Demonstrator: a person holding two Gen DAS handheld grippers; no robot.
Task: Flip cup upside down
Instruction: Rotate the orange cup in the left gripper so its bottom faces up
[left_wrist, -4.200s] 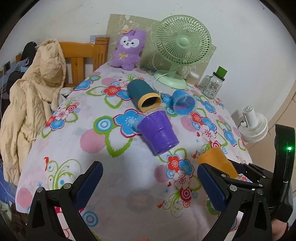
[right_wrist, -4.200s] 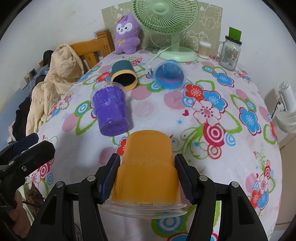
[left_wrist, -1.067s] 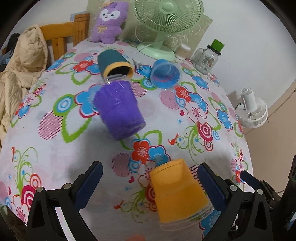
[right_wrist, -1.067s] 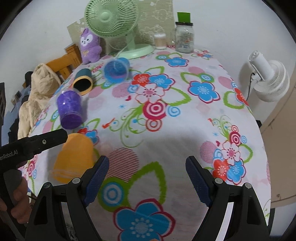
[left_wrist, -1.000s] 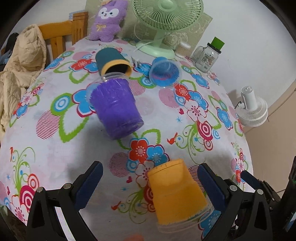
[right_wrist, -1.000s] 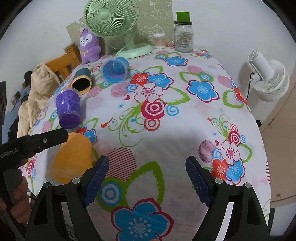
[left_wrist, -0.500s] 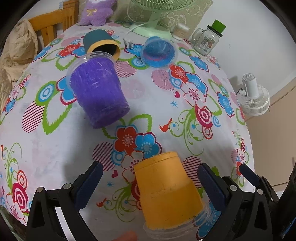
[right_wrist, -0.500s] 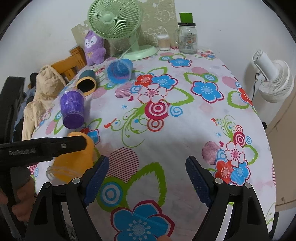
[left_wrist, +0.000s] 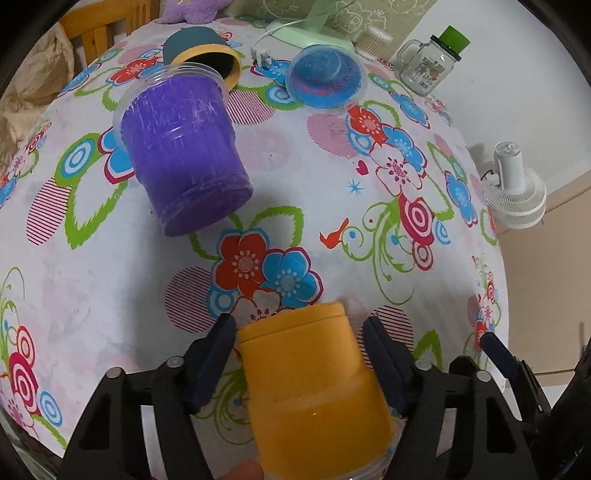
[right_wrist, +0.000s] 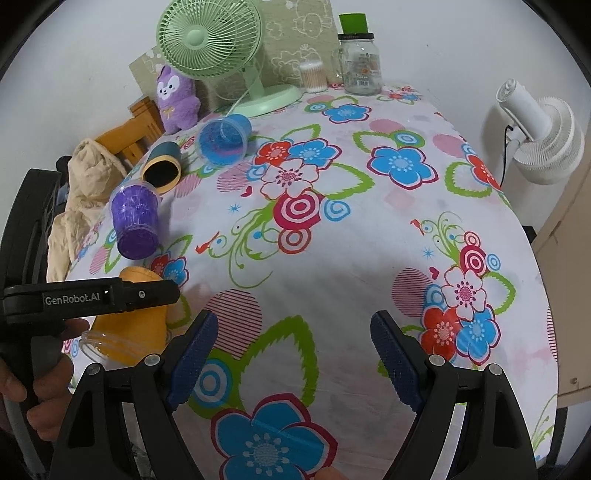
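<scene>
An orange cup (left_wrist: 310, 384) lies on its side on the flowered tablecloth near the front edge, base pointing away; it also shows in the right wrist view (right_wrist: 129, 332). My left gripper (left_wrist: 301, 332) straddles it, fingers close on both sides with small gaps showing. A purple cup (left_wrist: 181, 155), a teal cup with a yellow rim (left_wrist: 201, 48) and a blue cup (left_wrist: 325, 79) lie on their sides farther back. My right gripper (right_wrist: 291, 354) is open and empty over the cloth.
A green desk fan (right_wrist: 214, 40), a glass jar with a green lid (right_wrist: 358, 62), a cotton-swab tub (right_wrist: 312, 75) and a purple plush (right_wrist: 175, 99) stand at the table's back. A white fan (right_wrist: 539, 136) is off the right edge; a chair with a coat (right_wrist: 85, 177) is on the left.
My left gripper moved forward and down around the orange cup and its fingers narrowed toward it. The right gripper, which had released that cup, stays open to the right.
</scene>
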